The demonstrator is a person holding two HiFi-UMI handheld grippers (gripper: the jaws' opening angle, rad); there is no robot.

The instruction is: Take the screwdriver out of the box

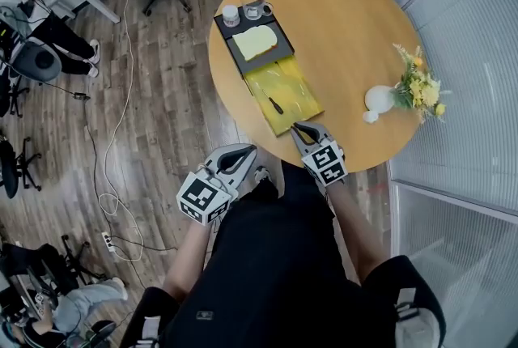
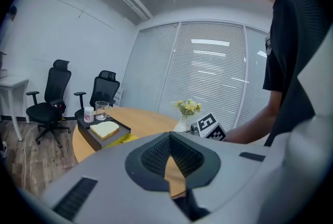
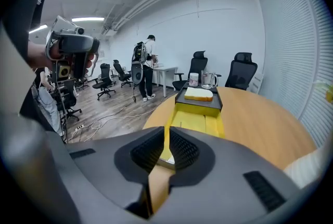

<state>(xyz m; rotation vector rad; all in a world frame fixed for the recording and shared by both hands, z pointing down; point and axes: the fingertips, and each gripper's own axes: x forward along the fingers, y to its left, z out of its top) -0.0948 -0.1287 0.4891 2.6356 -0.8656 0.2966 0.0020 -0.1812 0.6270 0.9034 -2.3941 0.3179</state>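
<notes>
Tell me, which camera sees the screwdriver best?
The head view: it looks down into the yellow box, where the screwdriver lies. The right gripper view shows the box but no screwdriver; the left gripper view shows only a yellow edge.

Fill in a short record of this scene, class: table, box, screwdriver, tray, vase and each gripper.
table: round, wooden
box: yellow, open, near the table's edge
screwdriver: lying inside the box
tray: dark, behind the box; holds a yellow slab, a cup and a glass
vase: white, with yellow flowers
left gripper: jaws together, empty, beside the table
right gripper: jaws together, empty, at the box's near edge
</notes>
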